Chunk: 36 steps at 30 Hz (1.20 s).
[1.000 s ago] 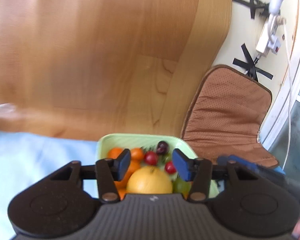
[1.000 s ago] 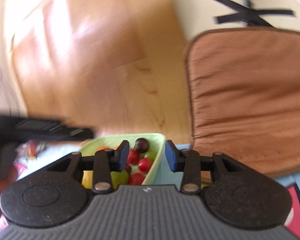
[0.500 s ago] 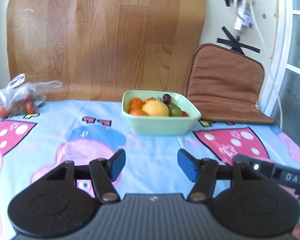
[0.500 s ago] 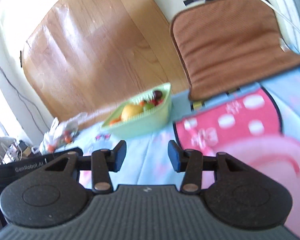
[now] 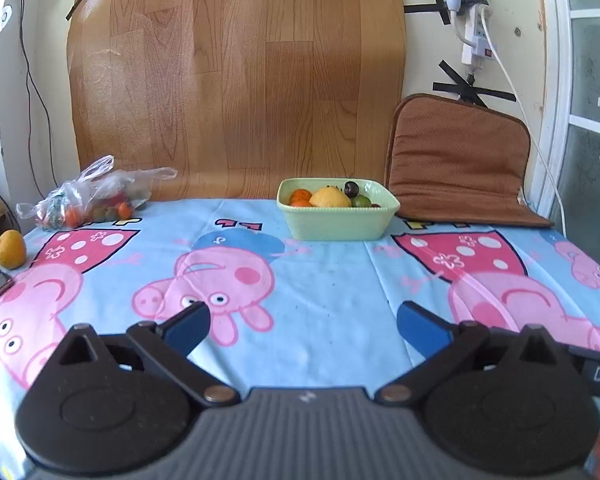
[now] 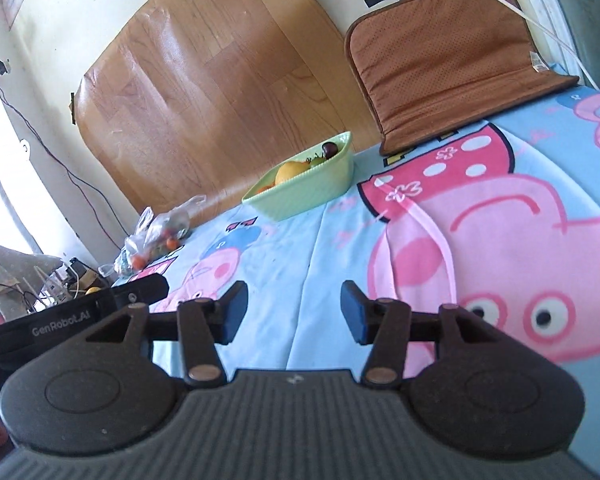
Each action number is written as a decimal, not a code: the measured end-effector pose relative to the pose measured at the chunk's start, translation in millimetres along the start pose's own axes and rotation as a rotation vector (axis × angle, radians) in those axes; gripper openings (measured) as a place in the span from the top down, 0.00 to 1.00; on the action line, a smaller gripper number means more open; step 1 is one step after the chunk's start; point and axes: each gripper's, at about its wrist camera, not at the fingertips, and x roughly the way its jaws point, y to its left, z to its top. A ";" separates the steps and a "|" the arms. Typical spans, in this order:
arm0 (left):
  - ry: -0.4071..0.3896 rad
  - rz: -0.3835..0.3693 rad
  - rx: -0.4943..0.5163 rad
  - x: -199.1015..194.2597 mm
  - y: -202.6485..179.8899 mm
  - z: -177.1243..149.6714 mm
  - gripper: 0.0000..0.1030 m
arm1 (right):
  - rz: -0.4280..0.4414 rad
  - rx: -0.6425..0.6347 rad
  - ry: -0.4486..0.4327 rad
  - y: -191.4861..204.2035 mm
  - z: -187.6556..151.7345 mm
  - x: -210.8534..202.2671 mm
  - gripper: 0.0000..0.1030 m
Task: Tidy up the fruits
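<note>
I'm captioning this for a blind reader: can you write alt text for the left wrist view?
A green bowl of fruit sits at the far edge of a cartoon-pig tablecloth, beyond the empty left gripper, whose jaws are opening. A bag of fruit and a lone yellow fruit lie far left.

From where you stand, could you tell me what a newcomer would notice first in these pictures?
Probably the blue cartoon-pig tablecloth covering the whole table, then the pale green bowl heaped with fruit at its far edge, before the taped-up wood-grain sheet. A clear plastic bag of fruit lies far left, a lone yellow fruit nearer, and a brown cushion leans against the wall right of the bowl.
</note>
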 end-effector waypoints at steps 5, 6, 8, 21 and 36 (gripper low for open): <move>-0.033 0.053 0.005 -25.6 -8.6 -7.0 0.00 | 0.008 -0.022 0.005 8.9 -9.1 -17.4 0.44; -0.042 0.066 0.010 -30.9 -10.8 -8.3 0.00 | 0.009 -0.034 -0.001 11.3 -11.3 -22.8 0.43; -0.068 0.081 0.033 -41.1 -15.2 -10.6 0.00 | 0.013 -0.049 -0.007 16.0 -14.8 -31.2 0.41; -0.091 0.154 0.079 -39.9 -27.0 -13.7 0.00 | -0.018 -0.091 -0.027 13.6 -19.1 -34.6 0.41; -0.097 0.069 0.041 -48.0 -17.8 -14.3 0.00 | -0.015 -0.135 0.009 22.1 -22.7 -27.8 0.38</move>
